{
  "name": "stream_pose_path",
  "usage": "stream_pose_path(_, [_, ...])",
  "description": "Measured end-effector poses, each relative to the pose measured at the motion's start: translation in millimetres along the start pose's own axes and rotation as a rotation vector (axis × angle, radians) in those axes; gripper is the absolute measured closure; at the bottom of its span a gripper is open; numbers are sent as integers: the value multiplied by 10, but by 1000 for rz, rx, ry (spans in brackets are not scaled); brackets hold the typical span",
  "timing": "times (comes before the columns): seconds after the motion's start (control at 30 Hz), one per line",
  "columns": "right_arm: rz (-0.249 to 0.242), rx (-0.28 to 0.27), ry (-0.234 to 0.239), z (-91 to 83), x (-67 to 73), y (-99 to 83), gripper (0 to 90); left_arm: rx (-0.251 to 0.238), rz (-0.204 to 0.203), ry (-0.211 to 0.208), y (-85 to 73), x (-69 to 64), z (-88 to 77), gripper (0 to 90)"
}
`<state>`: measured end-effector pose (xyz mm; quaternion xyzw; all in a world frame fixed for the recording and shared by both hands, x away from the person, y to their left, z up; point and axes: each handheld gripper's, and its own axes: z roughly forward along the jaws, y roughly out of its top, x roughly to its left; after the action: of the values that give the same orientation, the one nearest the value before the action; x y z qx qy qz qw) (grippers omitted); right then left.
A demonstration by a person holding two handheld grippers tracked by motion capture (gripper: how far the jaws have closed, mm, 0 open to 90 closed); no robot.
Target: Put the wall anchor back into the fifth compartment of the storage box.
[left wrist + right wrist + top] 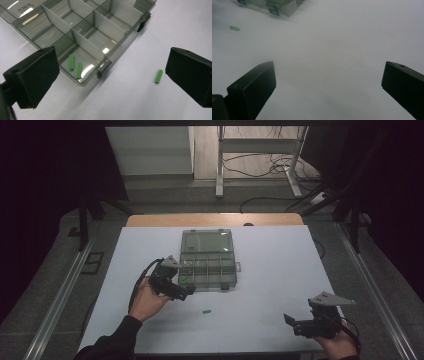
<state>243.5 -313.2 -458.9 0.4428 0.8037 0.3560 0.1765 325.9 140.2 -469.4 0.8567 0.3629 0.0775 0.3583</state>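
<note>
Looks about two-thirds done: two small green plastic pegs [75, 66] are already dropped into the near corner cell of the clear compartment box [120, 18], one loose green peg [158, 76] is left on the white table [140, 100] at 4 o'clock from that cell, and both the left gripper [110, 75] and right gripper [328, 87] are held wide open with nothing gripped.

the box [207, 260] is sitting open mid-table [270, 270], its lid lying behind the tray. two pegs [75, 66] are lying side by side in the tray's near left compartment. a third peg [206, 310] is lying on the table before the box. my left gripper [182, 291] is hovering at the box's near left corner; my right gripper [292, 322] is hanging well apart, near the table's right front edge.
</note>
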Motion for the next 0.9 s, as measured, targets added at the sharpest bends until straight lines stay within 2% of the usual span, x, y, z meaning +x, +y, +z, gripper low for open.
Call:
stream_pose_path(0.27, [1, -3, 0, -4, -3, -1, 0, 9, -1, -13, -29, -109, -4, 0])
stream_pose_path(0.4, [1, -3, -1, -4, -1, -1, 0, 11, -15, -45, -37, -171, 1, 0])
stream_pose_path(0.57, [0, -2, 0, -2, 0, -1, 0, 42, 25, -48, -29, -261, 53, 0])
stream_pose_path(0.67, [0, -2, 0, -2, 2, 0, 0, 47, 23, -57, -31, -272, 84, 2])
stream_pose_path(0.9, [-1, 0, 1, 1, 2, 0, 0, 61, 69, -81, -35, -350, 161, 102])
